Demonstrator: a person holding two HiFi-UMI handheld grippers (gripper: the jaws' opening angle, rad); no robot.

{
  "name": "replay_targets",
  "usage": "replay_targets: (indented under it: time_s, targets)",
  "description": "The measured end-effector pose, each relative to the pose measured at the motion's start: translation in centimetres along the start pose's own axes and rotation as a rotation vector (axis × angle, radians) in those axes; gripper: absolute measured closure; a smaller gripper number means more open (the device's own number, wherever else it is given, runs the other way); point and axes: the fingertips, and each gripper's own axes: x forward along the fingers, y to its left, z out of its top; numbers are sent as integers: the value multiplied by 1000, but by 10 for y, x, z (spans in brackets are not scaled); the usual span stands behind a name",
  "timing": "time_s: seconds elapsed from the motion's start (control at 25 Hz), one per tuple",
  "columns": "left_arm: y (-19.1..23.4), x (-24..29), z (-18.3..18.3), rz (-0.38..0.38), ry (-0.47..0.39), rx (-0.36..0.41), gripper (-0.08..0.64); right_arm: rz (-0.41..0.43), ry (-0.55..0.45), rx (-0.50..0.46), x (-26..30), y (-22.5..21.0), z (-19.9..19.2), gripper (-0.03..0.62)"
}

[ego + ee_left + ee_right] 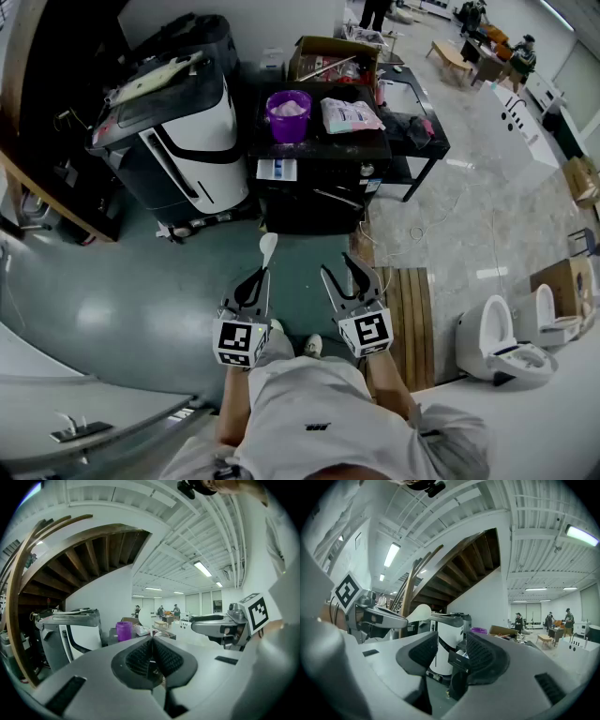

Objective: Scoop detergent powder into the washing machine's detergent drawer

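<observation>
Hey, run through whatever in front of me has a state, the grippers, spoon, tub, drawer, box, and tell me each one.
left gripper: shut on the spoon's handle.
spoon: held in the air, bowl end pointing forward.
right gripper: open, nothing between its jaws.
purple tub: uncovered, pale powder inside.
detergent drawer: looks pulled out.
cardboard box: flaps open.

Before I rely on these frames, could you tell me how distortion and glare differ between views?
Head view: heavy fisheye bending at the edges, soft glare on the green floor. Left gripper view: black vignetted corners. Right gripper view: ceiling lamp blown out, staircase underside dark.
</observation>
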Motion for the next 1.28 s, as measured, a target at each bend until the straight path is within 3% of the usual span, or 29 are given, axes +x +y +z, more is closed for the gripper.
replay_targets:
  time_s: [0.36, 1.28]
  targets:
    - [19, 20, -3, -14, 1, -15, 545, 11, 25, 11, 32, -5, -8, 396]
    - [137, 129, -9, -123, 38, -53, 545, -80, 102, 3, 177, -33, -13, 396]
